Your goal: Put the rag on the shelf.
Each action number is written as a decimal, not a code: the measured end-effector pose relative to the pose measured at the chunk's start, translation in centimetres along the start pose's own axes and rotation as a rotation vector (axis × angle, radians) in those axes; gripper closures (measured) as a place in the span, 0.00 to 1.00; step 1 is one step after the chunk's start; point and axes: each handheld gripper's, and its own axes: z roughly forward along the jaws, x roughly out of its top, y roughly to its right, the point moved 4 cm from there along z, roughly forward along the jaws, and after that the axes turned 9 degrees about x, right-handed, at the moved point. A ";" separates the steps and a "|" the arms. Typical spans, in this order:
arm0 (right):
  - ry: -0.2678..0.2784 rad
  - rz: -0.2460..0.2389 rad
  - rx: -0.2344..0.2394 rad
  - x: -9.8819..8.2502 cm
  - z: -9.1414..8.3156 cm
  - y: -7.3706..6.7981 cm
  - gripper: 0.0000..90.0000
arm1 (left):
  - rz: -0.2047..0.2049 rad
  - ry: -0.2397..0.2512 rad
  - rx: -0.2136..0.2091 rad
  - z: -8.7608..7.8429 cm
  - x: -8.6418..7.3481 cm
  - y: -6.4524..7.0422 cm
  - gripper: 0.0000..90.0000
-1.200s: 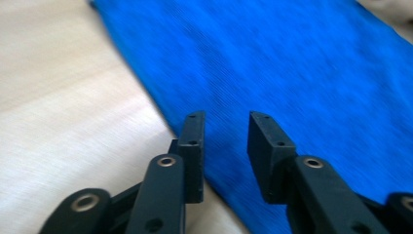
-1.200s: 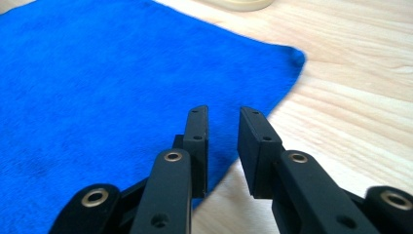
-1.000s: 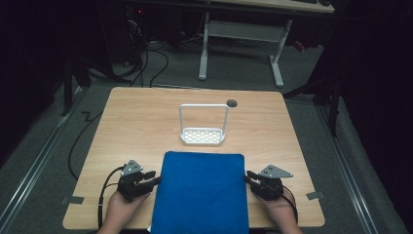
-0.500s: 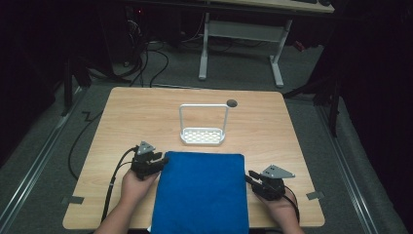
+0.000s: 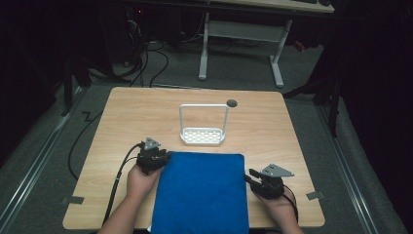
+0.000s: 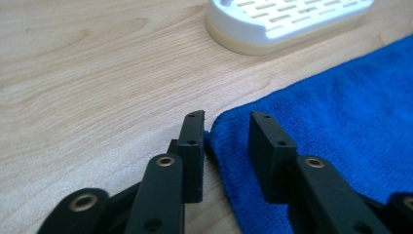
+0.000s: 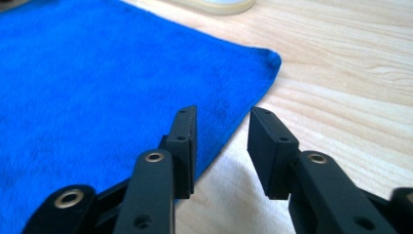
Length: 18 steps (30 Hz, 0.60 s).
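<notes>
Towel (image 6: 341,131) corner between left claw (image 6: 226,129) jaws, unpinched

Camera positions: one fixed overhead, two gripper-mounted.

High view: above the person's side, facing forward and down, far enough to take in the whole counter (image 5: 272,122). Left and right gripper views: low, close to the surface, each facing along its own jaws. Shared by all three: blue cloth (image 5: 202,190) (image 6: 336,126) (image 7: 97,83); probably also the white rack (image 5: 203,136) (image 6: 287,22).
</notes>
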 end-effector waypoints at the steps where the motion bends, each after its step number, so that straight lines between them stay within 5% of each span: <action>1: 0.010 0.007 -0.003 0.2 0.1 0.0 0.70 | 0.011 0.000 0.002 0.0 0.0 0.1 0.80; 8: 0.043 0.051 -0.046 2.3 1.0 0.2 0.64 | 0.010 -0.009 -0.009 0.0 0.0 0.0 0.94; 12: -0.003 0.043 -0.091 3.2 2.3 0.7 0.62 | 0.009 -0.009 -0.015 0.0 0.0 0.0 0.95; 18: -0.062 0.095 -0.147 4.1 5.5 2.6 0.66 | 0.006 -0.011 -0.023 0.0 0.0 -0.1 0.96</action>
